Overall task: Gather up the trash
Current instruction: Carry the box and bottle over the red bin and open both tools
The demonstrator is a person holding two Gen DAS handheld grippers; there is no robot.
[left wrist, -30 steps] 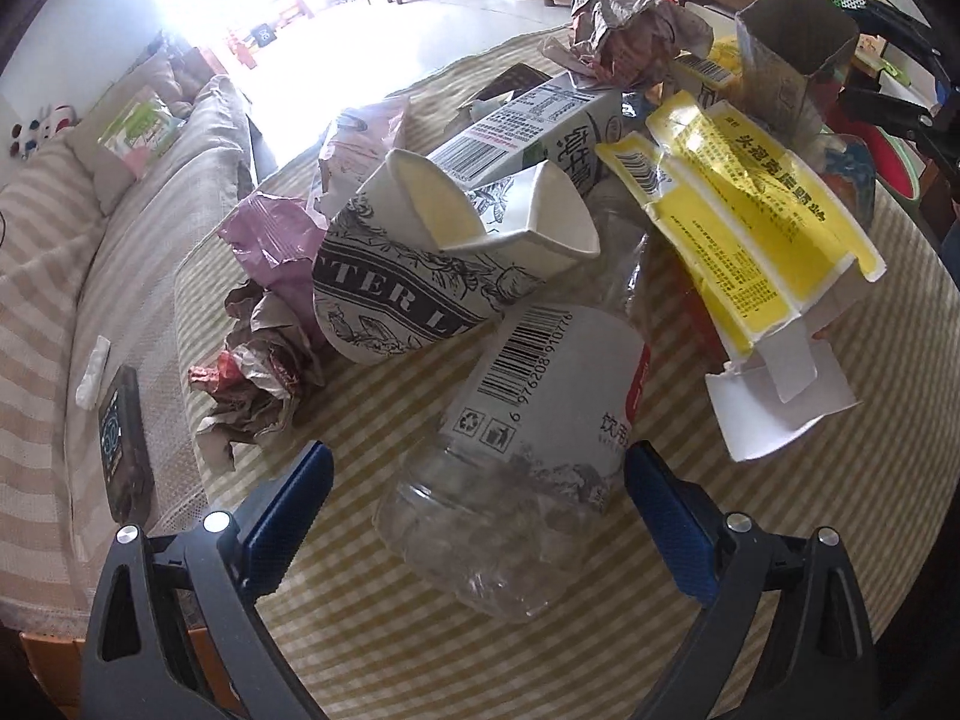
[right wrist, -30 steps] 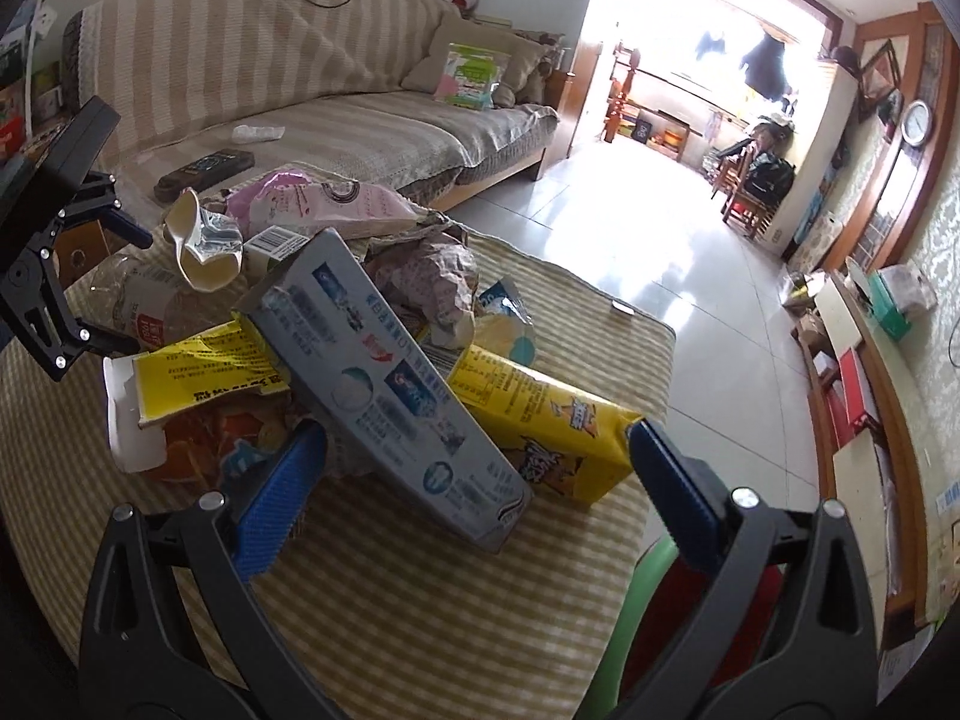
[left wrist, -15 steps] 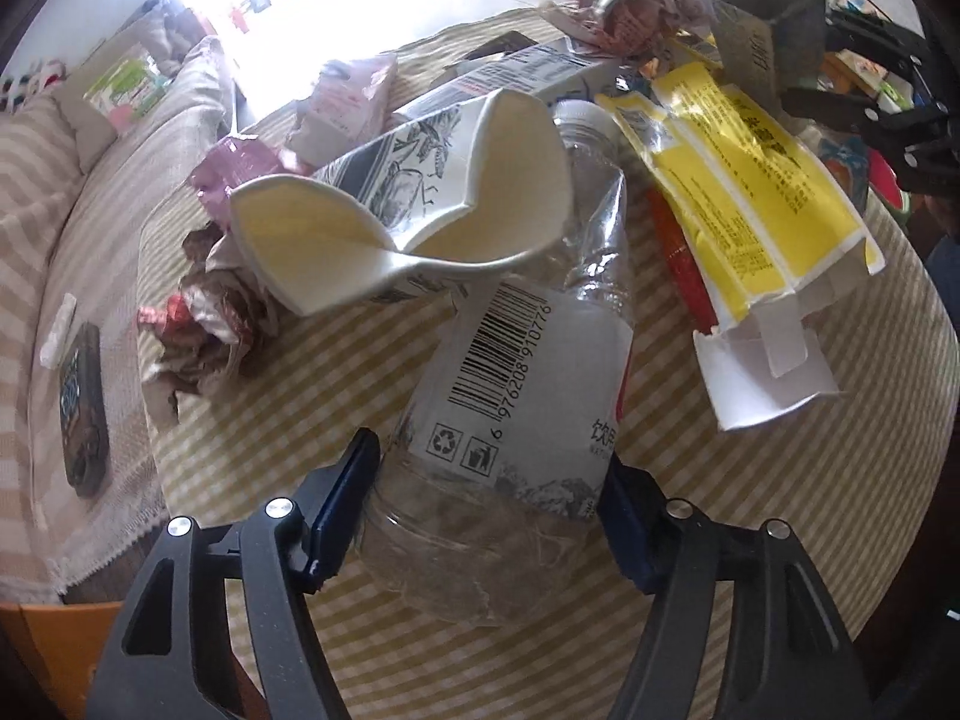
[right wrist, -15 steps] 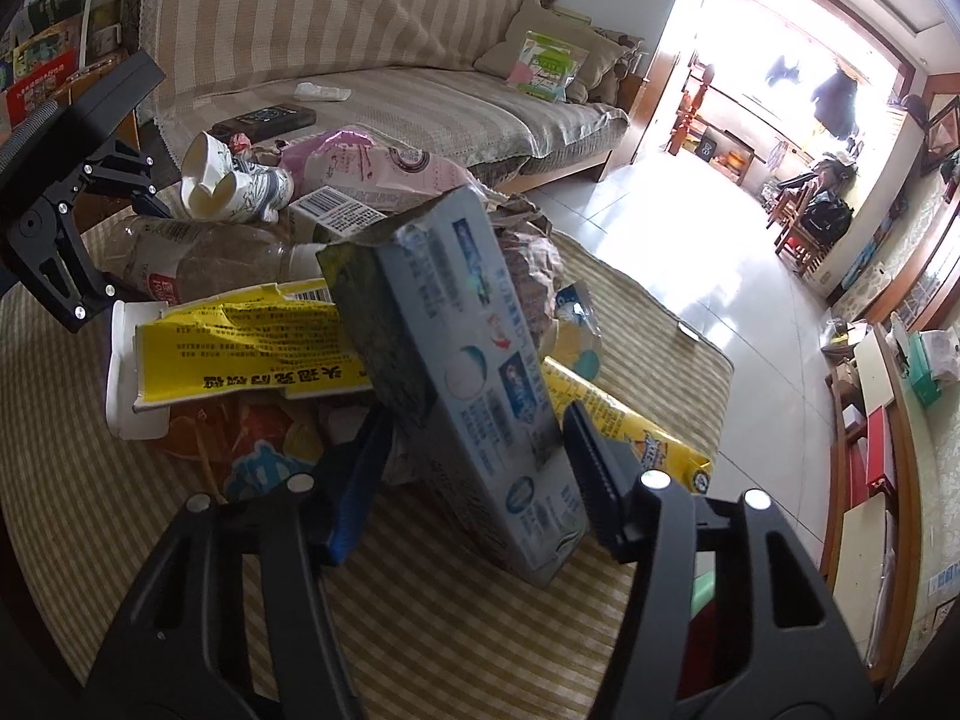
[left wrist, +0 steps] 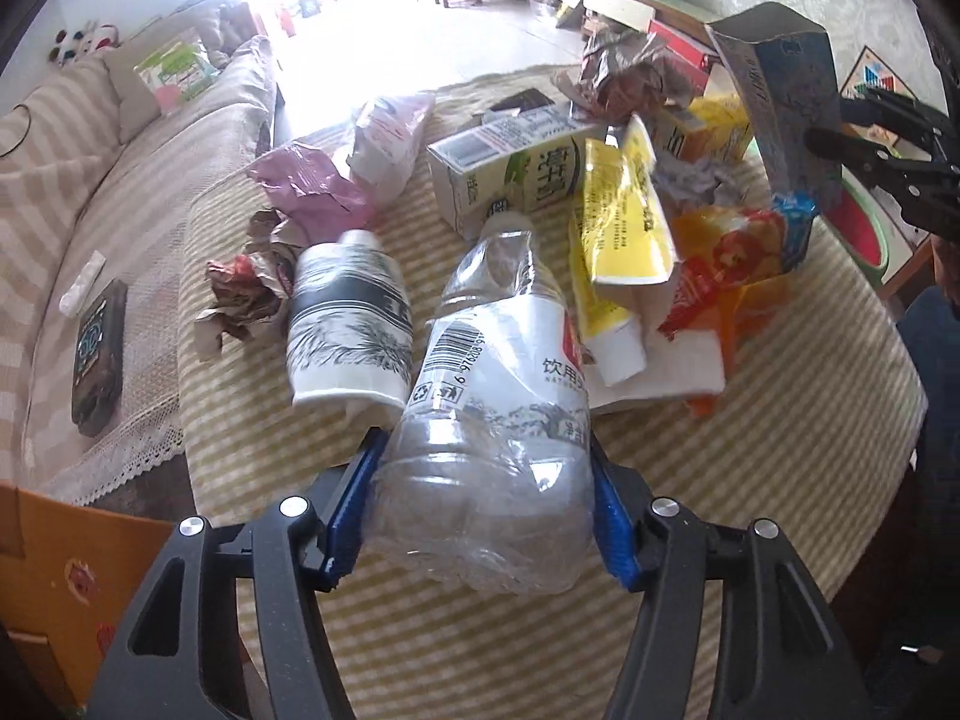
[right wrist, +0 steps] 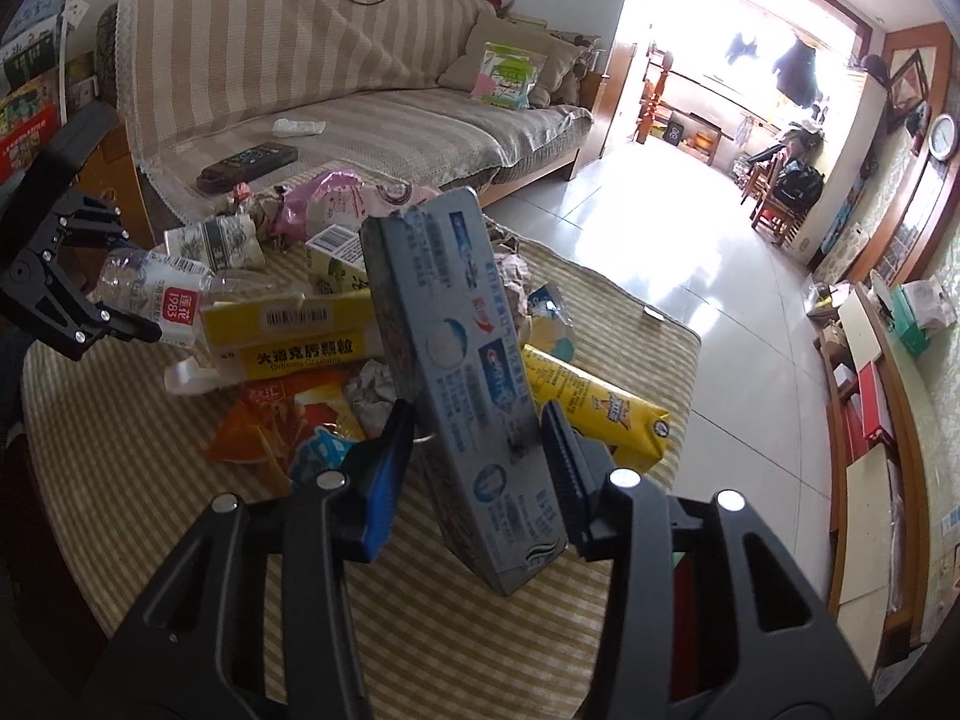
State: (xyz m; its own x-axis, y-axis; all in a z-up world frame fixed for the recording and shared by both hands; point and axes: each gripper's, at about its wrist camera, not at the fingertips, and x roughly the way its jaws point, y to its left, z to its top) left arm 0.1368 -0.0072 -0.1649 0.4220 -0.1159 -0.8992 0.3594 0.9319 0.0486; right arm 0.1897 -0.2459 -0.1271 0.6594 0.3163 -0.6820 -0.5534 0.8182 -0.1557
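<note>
In our left gripper (left wrist: pixel 486 516) we have the crumpled clear plastic bottle (left wrist: pixel 498 396); the blue pads press its lower body on both sides and the jaws are closing on it. Its cap end points away from us, over the striped tablecloth (left wrist: pixel 420 648). Just left of the bottle lies a dented paper cup (left wrist: pixel 348 330), and beyond that some crumpled brown paper (left wrist: pixel 240 294) and a pink bag (left wrist: pixel 312 192). Ahead of the bottle's neck sits a milk carton (left wrist: pixel 510 174); to its right lies a flattened yellow box (left wrist: pixel 624 234) over an orange wrapper (left wrist: pixel 732 264).

In our right gripper (right wrist: pixel 477 450) we have a long grey-blue toothpaste box (right wrist: pixel 462 360), tilted up and away from us. The jaws are closing, with pads against both its sides. Just right of it, lower down, a yellow carton (right wrist: pixel 600 408) lies on the cloth. Far beyond the pile stands a striped sofa (right wrist: pixel 360 120) with a remote control (right wrist: pixel 249 165) on its seat.
</note>
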